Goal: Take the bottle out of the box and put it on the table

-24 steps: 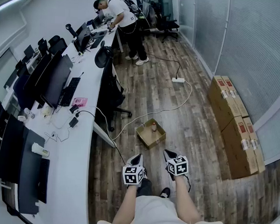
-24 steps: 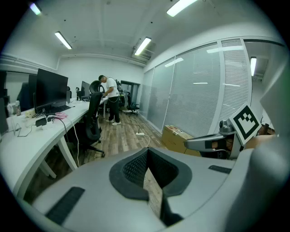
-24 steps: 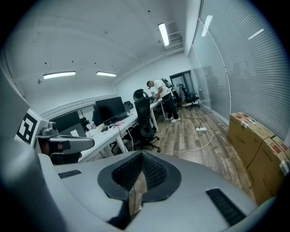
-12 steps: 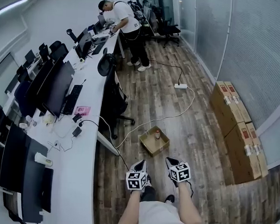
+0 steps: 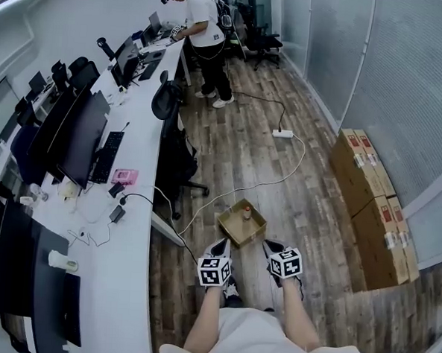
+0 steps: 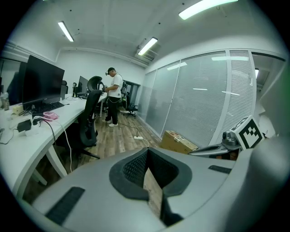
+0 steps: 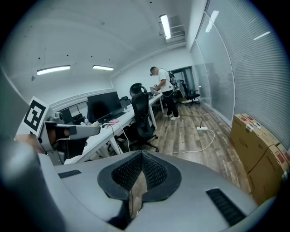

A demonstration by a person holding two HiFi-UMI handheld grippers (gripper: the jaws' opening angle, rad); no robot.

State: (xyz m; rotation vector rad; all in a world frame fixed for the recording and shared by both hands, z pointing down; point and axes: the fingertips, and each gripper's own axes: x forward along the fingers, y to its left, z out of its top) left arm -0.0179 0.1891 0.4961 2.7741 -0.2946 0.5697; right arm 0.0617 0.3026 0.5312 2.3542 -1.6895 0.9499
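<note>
Floorboards [image 5: 281, 168] bear box [image 5: 228, 226], bottle [image 5: 246, 212] visible only overhead; left claw [image 5: 218, 246], right claw [image 5: 270, 247] closed.

Head view aimed steeply down from above left gripper [image 5: 219, 248] and right gripper [image 5: 270, 248]. Gripper views set close behind jaws; desk [image 6: 27, 136] ahead shared.

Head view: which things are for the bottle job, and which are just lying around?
For the job:
bottle, box on the floor, white table, left gripper, right gripper.

Just lying about:
stacked cartons, power strip, office chair, monitor, keyboard, paper cup.
</note>
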